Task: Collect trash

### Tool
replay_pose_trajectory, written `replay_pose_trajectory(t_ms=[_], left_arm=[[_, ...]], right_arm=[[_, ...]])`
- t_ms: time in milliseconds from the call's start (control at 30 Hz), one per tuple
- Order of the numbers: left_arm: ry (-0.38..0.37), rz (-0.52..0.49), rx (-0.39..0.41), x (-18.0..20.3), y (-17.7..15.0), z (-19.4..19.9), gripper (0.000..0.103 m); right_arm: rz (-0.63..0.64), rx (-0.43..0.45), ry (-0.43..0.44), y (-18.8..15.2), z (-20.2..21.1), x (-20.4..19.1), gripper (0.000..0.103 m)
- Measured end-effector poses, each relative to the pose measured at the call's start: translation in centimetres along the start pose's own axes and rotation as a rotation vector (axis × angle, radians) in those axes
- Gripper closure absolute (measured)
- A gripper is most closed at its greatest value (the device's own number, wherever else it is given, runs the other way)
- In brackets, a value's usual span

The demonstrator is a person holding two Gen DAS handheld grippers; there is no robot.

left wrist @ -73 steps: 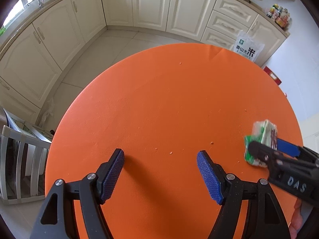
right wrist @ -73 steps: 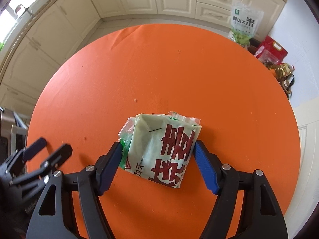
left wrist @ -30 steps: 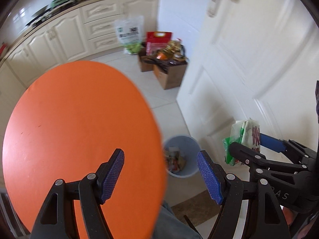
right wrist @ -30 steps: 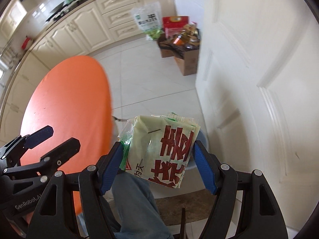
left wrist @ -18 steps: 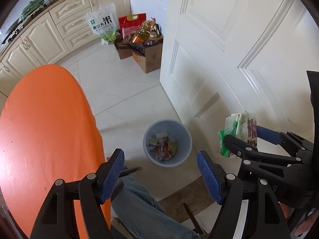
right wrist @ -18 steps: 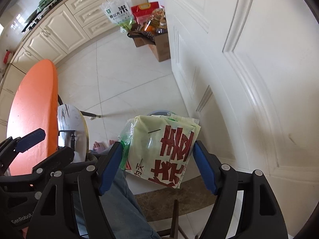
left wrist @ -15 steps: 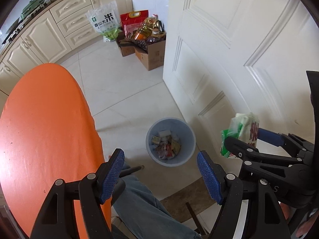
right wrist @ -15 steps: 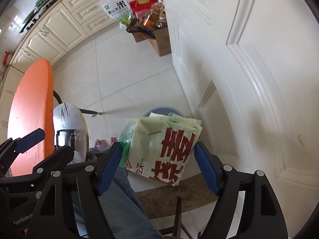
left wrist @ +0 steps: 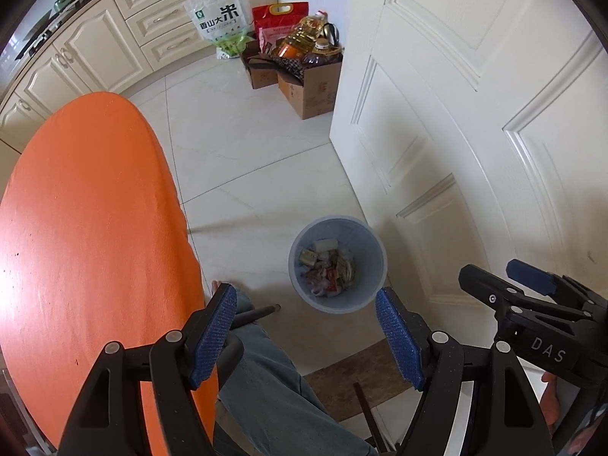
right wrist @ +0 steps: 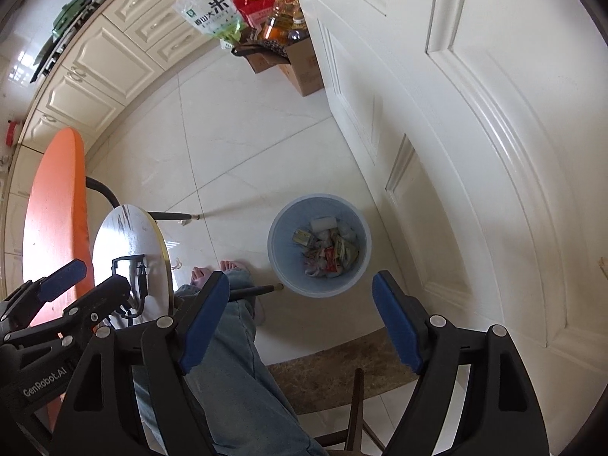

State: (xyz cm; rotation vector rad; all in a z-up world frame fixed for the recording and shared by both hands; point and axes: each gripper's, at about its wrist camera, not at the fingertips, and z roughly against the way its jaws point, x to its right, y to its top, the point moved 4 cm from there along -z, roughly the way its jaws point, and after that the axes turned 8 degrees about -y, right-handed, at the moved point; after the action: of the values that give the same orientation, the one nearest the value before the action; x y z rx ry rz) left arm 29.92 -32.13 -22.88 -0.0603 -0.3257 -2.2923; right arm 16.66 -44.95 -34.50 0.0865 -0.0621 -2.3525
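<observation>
Right claw (right wrist: 300,319) just opening, empty, left claw (left wrist: 306,336) apart, bin (right wrist: 319,245) trash indistinct

Left gripper (left wrist: 307,332): black plastic frame with triangular cut-outs, silver screws at the pivots, blue ribbed pads (left wrist: 398,336) on both fingers; white "GenRobot.AI" lettering on its side.
Right gripper (right wrist: 300,321): same black frame, silver screws, blue pads (right wrist: 397,326); white "DAS" lettering on its side.
Person: light blue jeans (right wrist: 235,372), bare feet (right wrist: 201,274).
</observation>
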Motion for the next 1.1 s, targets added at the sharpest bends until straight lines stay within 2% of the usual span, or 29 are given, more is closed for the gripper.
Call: replay_pose_trajectory(t_ms=[167, 333, 467, 600, 767, 967, 1033, 1100], left_arm=[[-0.001, 0.037, 0.022, -0.4, -2.0, 1.6, 0.031], [0.071, 0.095, 0.109, -1.0, -4.5, 4.5, 0.031], [0.114, 0.147, 0.202, -1.1, -6.8, 7.4, 0.031], [0.146, 0.209, 0.302, -0.9, -9.9, 10.5, 0.031], [0.212, 0.255, 0.424, 0.3, -14.6, 13.6, 0.031], [0.272, 0.338, 0.582, 3.2, -20.8, 17.3, 0.031], [0.296, 0.369, 0.639, 3.8, -22.8, 18.5, 0.026], [0.32, 0.403, 0.7, 4.6, -24.9, 19.7, 0.018]], right_arm=[[0.064, 0.093, -0.013, -0.6, 2.0, -0.4, 0.022], [0.149, 0.218, -0.022, -2.0, 5.2, -1.3, 0.017], [0.212, 0.309, -0.044, -3.4, 7.6, -2.3, 0.013], [0.251, 0.402, 0.02, -4.7, 10.7, -3.6, 0.01], [0.297, 0.549, 0.058, -6.6, 15.1, -5.3, 0.005], [0.34, 0.704, 0.127, -8.9, 20.0, -6.6, 0.002], [0.362, 0.773, 0.135, -9.7, 21.8, -7.2, 0.0], [0.371, 0.849, 0.124, -10.6, 23.5, -7.7, 0.0]])
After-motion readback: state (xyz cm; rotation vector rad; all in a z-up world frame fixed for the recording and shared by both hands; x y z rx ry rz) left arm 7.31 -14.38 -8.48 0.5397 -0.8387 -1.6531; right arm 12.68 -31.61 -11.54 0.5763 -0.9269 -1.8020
